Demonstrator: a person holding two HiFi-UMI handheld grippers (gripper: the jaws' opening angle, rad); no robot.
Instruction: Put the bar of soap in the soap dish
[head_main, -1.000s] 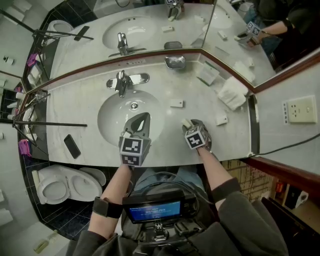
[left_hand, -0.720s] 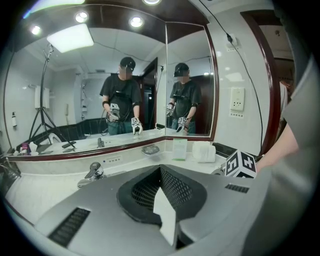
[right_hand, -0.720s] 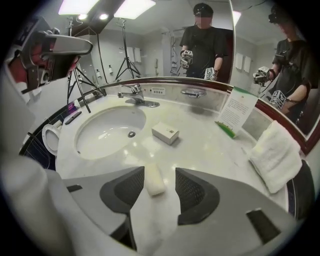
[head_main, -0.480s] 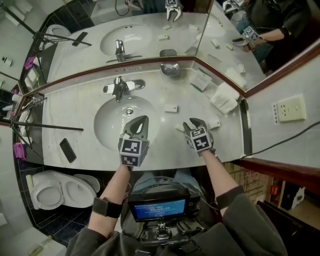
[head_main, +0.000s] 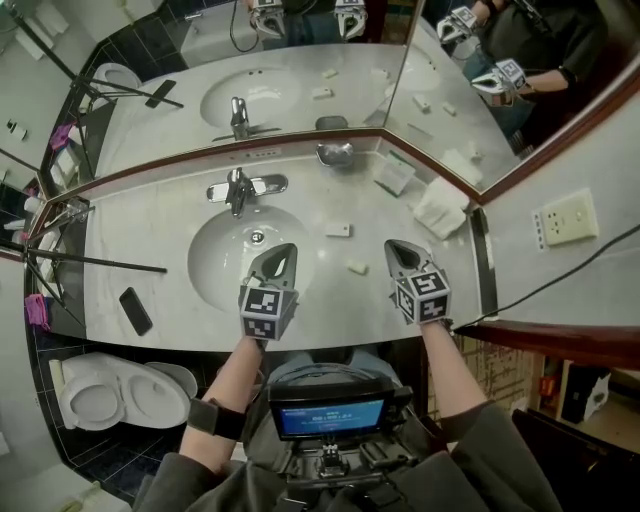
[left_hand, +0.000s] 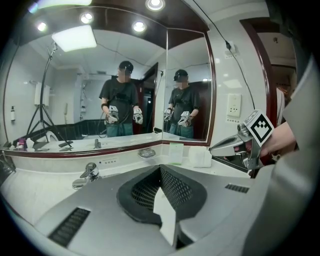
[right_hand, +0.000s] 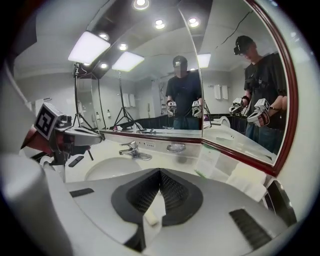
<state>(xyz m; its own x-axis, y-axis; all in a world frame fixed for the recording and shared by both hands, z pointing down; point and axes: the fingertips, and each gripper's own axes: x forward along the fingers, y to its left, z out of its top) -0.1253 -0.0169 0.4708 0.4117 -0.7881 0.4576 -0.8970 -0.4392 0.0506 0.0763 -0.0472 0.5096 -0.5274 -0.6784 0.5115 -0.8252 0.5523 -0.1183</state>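
found the right gripper (right_hand: 160, 174) with its jaws together, just closed, and nothing clamped between the pads; held clear above the countertop (head_main: 170, 235), tilted down toward the mirror (head_main: 300, 90). saw the left gripper (head_main: 286, 250) likewise pressed together and empty, over the front edge of the basin (head_main: 215, 262). saw the bar of soap (head_main: 357, 267), a small cream block, lying flat on the countertop between the 2 grippers, nearer the right gripper, touching neither. noted a 2nd small white block (head_main: 338, 229) further back, apart from the 1st; could not tell whether soap too. located the soap dish (head_main: 335, 153), a shallow metal bowl, well back at the foot of the mirror, right of the tap (head_main: 237, 188) and left of a card packet (head_main: 393, 173) and a folded towel (head_main: 440, 208); seemed to hold nothing

judged the step in hand to be the pick-up, not yet made. needed to spread the right jaws wider than the bar before dropping, to come down with 1 pad either side of it, and to bring the tips down to the countertop so as to catch the low block below its middle. needed a slow squeeze, for fear of squirting the small slick bar out sideways. needed then a lift clear, a carry back past the 2nd block, and a release low over the dish
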